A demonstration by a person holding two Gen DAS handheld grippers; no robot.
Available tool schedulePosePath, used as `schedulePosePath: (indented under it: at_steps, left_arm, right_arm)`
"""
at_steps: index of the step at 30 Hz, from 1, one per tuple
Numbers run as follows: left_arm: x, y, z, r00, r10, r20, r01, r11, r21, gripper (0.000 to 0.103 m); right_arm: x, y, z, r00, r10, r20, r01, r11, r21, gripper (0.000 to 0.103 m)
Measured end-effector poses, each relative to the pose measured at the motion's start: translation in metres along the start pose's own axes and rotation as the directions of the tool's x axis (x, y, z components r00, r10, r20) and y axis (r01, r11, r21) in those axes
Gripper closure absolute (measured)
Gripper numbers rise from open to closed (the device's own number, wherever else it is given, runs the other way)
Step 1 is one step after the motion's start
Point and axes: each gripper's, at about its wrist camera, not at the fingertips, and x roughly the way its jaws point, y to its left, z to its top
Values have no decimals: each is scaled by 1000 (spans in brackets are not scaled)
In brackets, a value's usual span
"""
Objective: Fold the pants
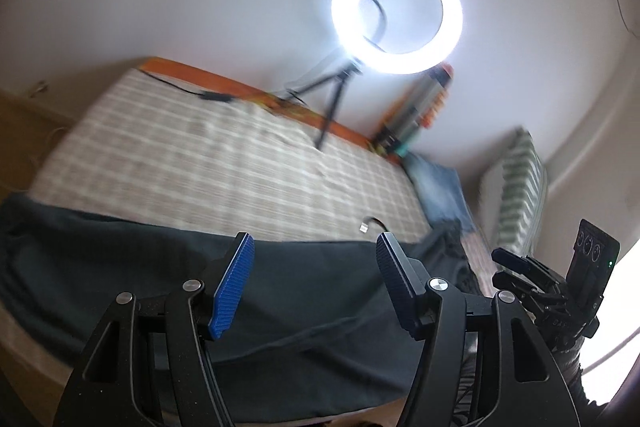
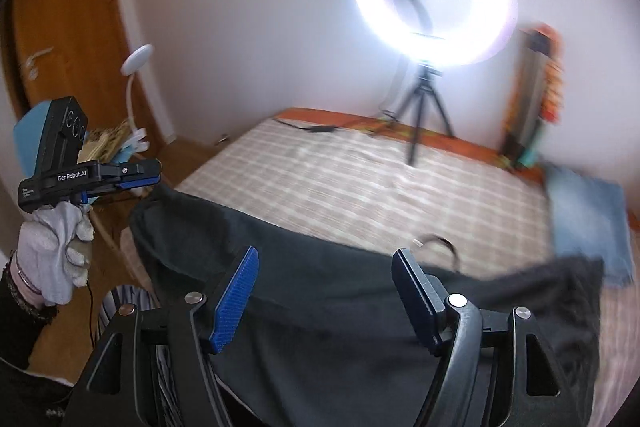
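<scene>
Left gripper (image 1: 314, 283) spread, nothing between the pads; right gripper (image 2: 324, 291) same, both hanging above the black pants (image 1: 160, 287). Pants lie in a flat band across the near edge of the bed (image 1: 224, 163). Next pinch: probably take both ends at matching points and lift evenly so the fold lands square. Ring light (image 1: 396, 13) behind.

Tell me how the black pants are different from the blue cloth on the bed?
The black pants are dark and plain; the blue cloth is light, faded blue. The pants stretch across the near edge of the bed, close under the grippers; the cloth sits off at the far right side. The pants cover far more of the bed than the cloth. Both lie on the checked cover, and nothing holds either.
</scene>
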Motion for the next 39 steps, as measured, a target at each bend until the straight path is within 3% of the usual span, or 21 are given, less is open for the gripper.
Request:
schedulePosePath:
  at_steps: [4, 9, 14, 20, 25, 31, 39]
  left_arm:
    - [32, -41, 1, 996, -40, -77, 46, 996, 82, 40]
    - [80, -91, -2, 979, -85, -184, 114, 982, 152, 40]
    - [132, -138, -8, 950, -116, -290, 178, 964, 196, 40]
    - [194, -191, -15, 913, -135, -386, 241, 940, 241, 32]
    - [246, -224, -21, 893, -64, -445, 222, 924, 313, 32]
    - [300, -243, -22, 884, 36, -467, 160, 914, 373, 32]
    - [347, -249, -26, 872, 58, -486, 133, 927, 350, 32]
  right_arm:
    - [-35, -44, -26, 998, -56, 19, 54, 994, 93, 31]
    - [-76, -92, -62, 990, -141, 22, 134, 970, 202, 31]
    - [-111, -131, -95, 976, -216, 10, 203, 932, 299, 31]
    - [-148, -163, -132, 957, -289, -1, 267, 883, 387, 31]
    - [-166, -185, -159, 951, -310, -15, 283, 846, 452, 31]
    - [-179, -202, -181, 945, -327, -23, 294, 815, 499, 31]
    - [-176, -221, -195, 946, -322, -36, 290, 791, 538, 31]
